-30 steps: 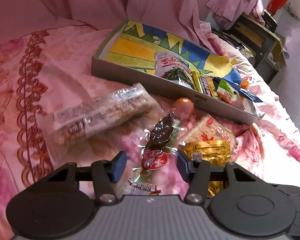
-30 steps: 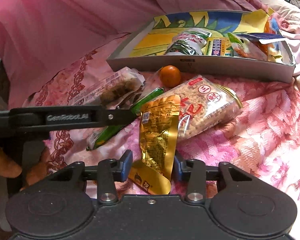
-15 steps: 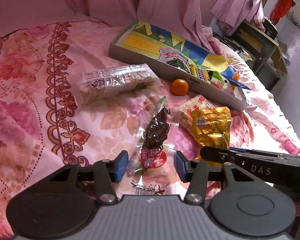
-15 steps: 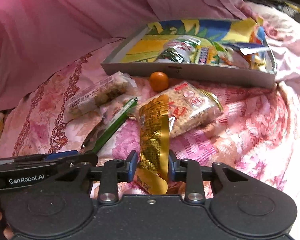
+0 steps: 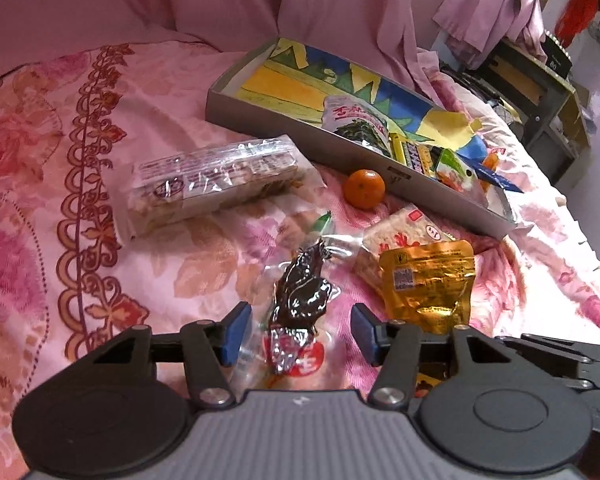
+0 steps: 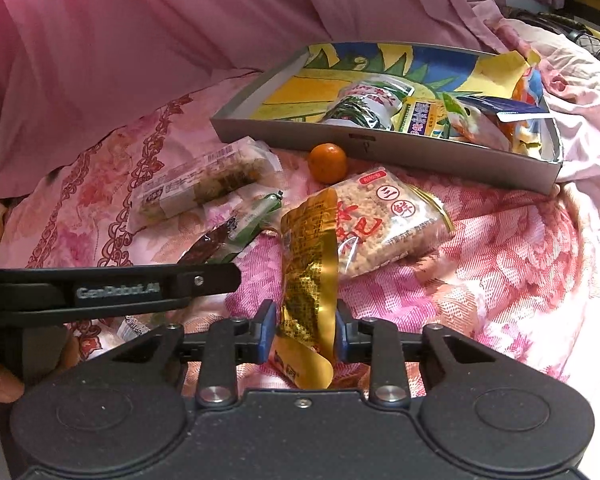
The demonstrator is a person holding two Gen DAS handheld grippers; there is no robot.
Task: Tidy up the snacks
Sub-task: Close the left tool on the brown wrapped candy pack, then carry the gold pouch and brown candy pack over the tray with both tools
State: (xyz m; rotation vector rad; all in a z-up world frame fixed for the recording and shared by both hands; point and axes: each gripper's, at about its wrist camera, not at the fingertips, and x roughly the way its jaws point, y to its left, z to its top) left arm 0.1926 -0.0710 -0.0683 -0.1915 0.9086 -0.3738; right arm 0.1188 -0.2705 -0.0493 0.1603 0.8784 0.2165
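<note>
Loose snacks lie on a pink flowered bedspread in front of a grey box (image 5: 300,128) (image 6: 380,148) that holds several packets. My left gripper (image 5: 298,334) is open, its pads on either side of a clear packet with a dark snack (image 5: 300,296). My right gripper (image 6: 305,331) is shut on the lower end of a gold foil packet (image 6: 308,268), which also shows in the left wrist view (image 5: 428,284). Under the gold packet lies a clear bag of puffed rice cakes (image 6: 384,220). An orange (image 5: 364,189) (image 6: 327,162) rests against the box wall.
A long clear pack of bars (image 5: 216,184) (image 6: 204,184) lies left of the orange. A green stick packet (image 6: 252,216) lies beside it. The left gripper's body (image 6: 112,292) crosses the right wrist view's left side. Pink drapes hang behind; dark furniture (image 5: 540,92) stands at right.
My right gripper's fingers have closed from around the gold packet to pinching it. My left gripper pulled back and up from the snacks, still open over the dark snack packet.
</note>
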